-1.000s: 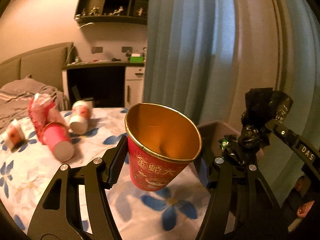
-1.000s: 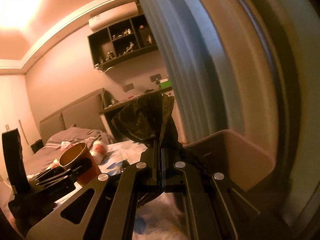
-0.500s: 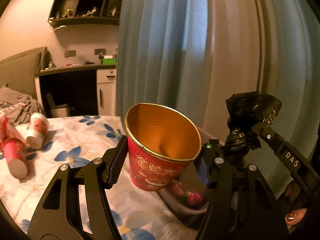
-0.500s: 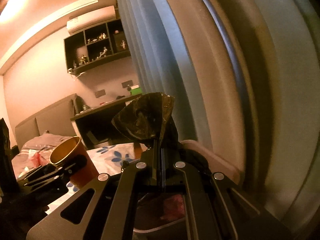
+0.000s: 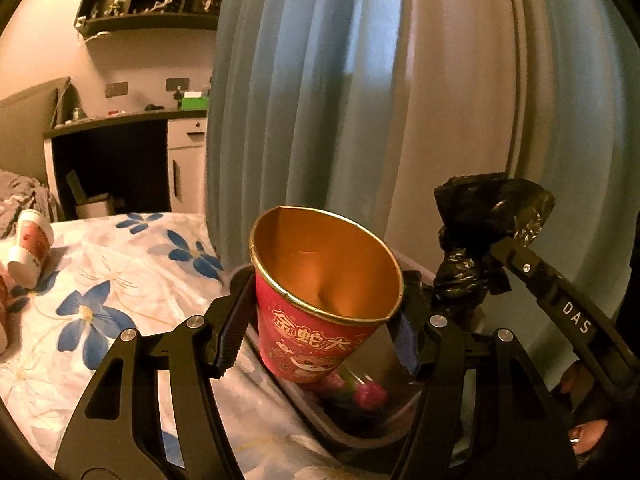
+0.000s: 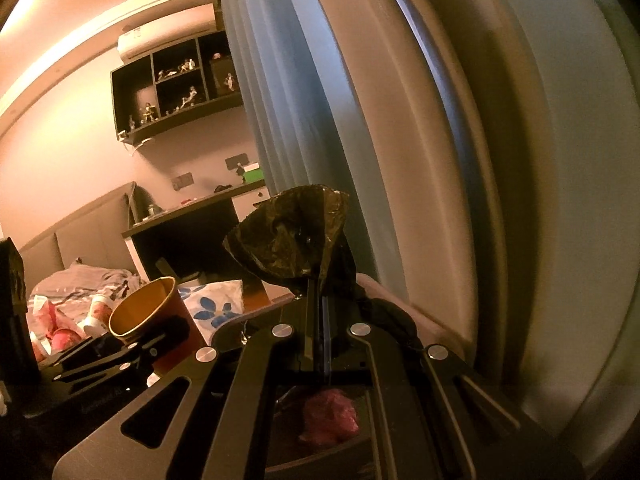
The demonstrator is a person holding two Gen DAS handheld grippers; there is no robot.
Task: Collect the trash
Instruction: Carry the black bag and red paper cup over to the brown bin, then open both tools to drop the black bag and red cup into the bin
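left tool [image 5: 324,332]: matte black plastic linkage arms w/ triangular cutouts, round silver screws at pivots, ribbed black fingers [image 5: 234,320] w/ blue pads. right tool [image 6: 318,320]: same black build, silver screws, thin blue strip btwn its fingers; white "das" lettering on its side arm in left wrist view.

Right gripper pinching a black bag by the curtain

The right gripper [image 6: 318,316] is clamped on the black bag [image 6: 292,236]; a gold-lined cup [image 6: 140,312] sits lower left, pink trash [image 6: 330,416] below.
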